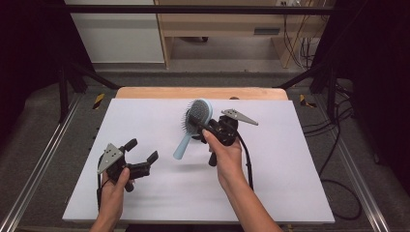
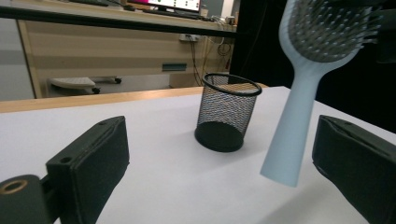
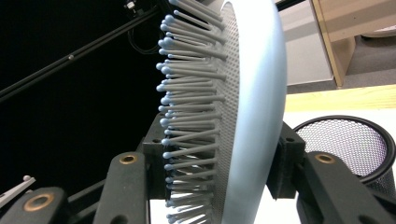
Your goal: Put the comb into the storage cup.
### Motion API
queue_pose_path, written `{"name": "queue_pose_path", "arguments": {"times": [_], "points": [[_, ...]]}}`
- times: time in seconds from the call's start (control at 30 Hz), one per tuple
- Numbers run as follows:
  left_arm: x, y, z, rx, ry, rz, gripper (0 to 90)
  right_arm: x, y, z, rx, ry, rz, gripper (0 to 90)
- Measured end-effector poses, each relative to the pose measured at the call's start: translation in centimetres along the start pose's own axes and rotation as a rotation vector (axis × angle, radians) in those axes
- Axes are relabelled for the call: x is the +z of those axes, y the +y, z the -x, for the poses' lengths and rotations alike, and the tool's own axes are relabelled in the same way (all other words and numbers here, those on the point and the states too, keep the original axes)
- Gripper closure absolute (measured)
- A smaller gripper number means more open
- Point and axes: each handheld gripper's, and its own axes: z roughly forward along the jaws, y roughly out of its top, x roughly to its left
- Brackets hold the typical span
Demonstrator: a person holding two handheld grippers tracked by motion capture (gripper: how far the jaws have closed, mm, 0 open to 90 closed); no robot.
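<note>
Right hand-held gripper point(image 1: 205, 124) clamped on light-blue hairbrush point(image 1: 192, 126) at head, one jaw on bristles, other on back. Brush airborne, handle hanging down-left toward person. Mesh cup point(image 2: 227, 112) stands just beyond right hand-held gripper, upright, mouth open, likely destination. Advice: swing handle over rim, lower straight; cup light, may tip if nudged. Left hand-held gripper point(image 1: 143, 154) low at person's left, well apart from brush, jaws spread, holding nothing; could steady cup. Bench point(image 1: 145, 116) white, wooden edge at far side. Beyond: grey floor, pale wooden furniture, dangling cables, black frame rails.
</note>
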Motion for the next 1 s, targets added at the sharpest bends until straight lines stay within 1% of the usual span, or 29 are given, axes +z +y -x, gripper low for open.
{"name": "queue_pose_path", "arguments": {"times": [0.03,0.23,0.33,0.4,0.5,0.67,0.8,1.0], "points": [[0.0,0.0,-0.1,-0.002,0.005,0.0,4.0,0.0,0.1,0.0,0.007,0.001,0.001,52.4],[-0.1,-0.1,-0.4,0.001,0.014,0.002,4.1,0.1,0.5,-0.1,0.0,0.002,0.006,52.4],[0.0,-0.2,-0.5,0.001,0.02,-0.003,4.2,0.2,0.9,-0.2,0.005,0.005,0.009,52.3],[-0.1,-0.3,-0.6,0.002,0.029,-0.003,4.2,0.3,1.2,-0.2,-0.007,0.0,0.012,52.3],[0.0,-0.4,-0.6,0.003,0.034,-0.01,4.2,0.4,1.8,-0.2,0.003,-0.004,0.016,52.2],[0.2,-0.6,-0.6,0.005,0.036,-0.023,4.2,0.5,3.0,-0.3,-0.001,-0.011,0.032,52.1],[0.2,-0.6,-0.6,0.005,0.036,-0.023,4.2,0.6,3.9,-0.4,0.001,-0.02,0.04,52.1],[0.3,-0.7,-0.9,-0.005,0.042,-0.028,4.2,1.3,5.3,-0.3,-0.017,-0.026,0.043,52.1]]}}
